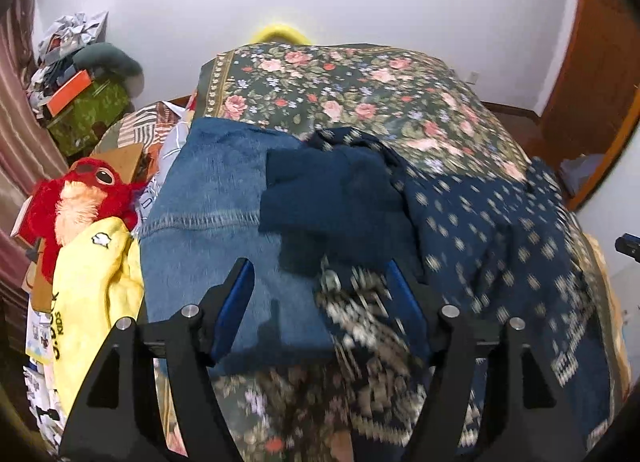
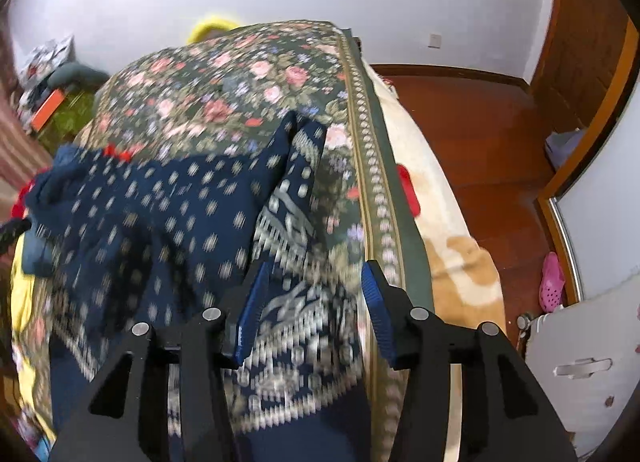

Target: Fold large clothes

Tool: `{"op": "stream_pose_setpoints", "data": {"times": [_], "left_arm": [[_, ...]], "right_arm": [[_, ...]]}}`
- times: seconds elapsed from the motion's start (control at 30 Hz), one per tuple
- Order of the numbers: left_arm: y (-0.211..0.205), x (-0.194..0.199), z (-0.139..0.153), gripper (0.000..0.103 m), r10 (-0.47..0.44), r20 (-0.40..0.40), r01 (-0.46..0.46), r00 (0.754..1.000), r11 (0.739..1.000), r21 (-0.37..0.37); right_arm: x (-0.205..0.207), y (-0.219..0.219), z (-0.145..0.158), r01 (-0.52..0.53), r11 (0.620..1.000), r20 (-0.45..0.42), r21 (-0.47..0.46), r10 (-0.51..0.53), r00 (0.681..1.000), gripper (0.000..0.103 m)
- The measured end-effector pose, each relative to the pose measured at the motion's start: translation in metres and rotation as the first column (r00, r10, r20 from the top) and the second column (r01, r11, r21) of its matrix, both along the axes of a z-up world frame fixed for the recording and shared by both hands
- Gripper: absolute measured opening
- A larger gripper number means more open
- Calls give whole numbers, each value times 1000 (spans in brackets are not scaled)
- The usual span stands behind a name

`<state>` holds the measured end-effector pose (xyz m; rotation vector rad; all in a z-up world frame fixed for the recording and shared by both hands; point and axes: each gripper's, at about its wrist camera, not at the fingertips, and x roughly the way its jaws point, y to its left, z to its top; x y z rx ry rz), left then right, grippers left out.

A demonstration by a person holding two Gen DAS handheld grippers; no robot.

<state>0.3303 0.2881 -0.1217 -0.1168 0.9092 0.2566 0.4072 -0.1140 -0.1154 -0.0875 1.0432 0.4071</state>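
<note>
Left hand-held gripper (image 1: 320,282) spread wide, gripping nothing, hovering over folded denim jeans (image 1: 212,214) under its left finger and the navy patterned garment (image 1: 492,238) under its right finger. Red plush toy (image 1: 80,198) and yellow cloth (image 1: 92,282) off to its left. Right hand-held gripper (image 2: 312,282) also wide apart, empty, over the navy patterned garment (image 2: 160,214) border; whether it touches the fabric is unclear. Garment spread on the floral bedspread (image 2: 224,90) ahead.
</note>
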Motion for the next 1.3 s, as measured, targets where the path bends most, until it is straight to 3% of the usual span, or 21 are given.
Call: {"op": "stream_pose_setpoints", "data": {"times": [0.27, 0.33, 0.57, 0.67, 0.8, 0.97, 1.07, 1.17, 1.3], "left_arm": [[-26, -66, -2, 68, -81, -26, 78, 996, 992, -96], [-30, -81, -9, 68, -94, -38, 88, 995, 987, -132], [-48, -143, -47, 68, -113, -130, 80, 985, 969, -232], [-53, -164, -60, 68, -115, -149, 62, 982, 945, -322], [-62, -183, -84, 68, -151, -190, 44, 970, 879, -474], [-72, -195, -97, 68, -158, -203, 17, 966, 827, -563], [-75, -196, -102, 69, -127, -190, -10, 974, 809, -588], [-80, -194, -102, 69, -112, -181, -15, 977, 810, -586], [-87, -196, -96, 69, -153, -155, 33, 976, 806, -591]], "right_arm": [[-68, -19, 10, -67, 998, 19, 12, 67, 998, 49], [-80, -22, 7, -70, 997, 13, 21, 70, 998, 54], [-118, -39, -27, -58, 998, -63, 14, 59, 996, 54], [-134, -50, -46, -33, 999, -122, 30, 37, 992, 54], [-146, -57, -73, -8, 998, -243, 70, 24, 970, 54], [-153, -60, -87, 2, 997, -272, 71, 18, 962, 54], [-150, -59, -95, 19, 996, -287, 89, 7, 958, 55], [-145, -57, -102, -6, 992, -288, 127, 43, 957, 57], [-142, -67, -100, 38, 986, -324, 162, 17, 946, 54]]}}
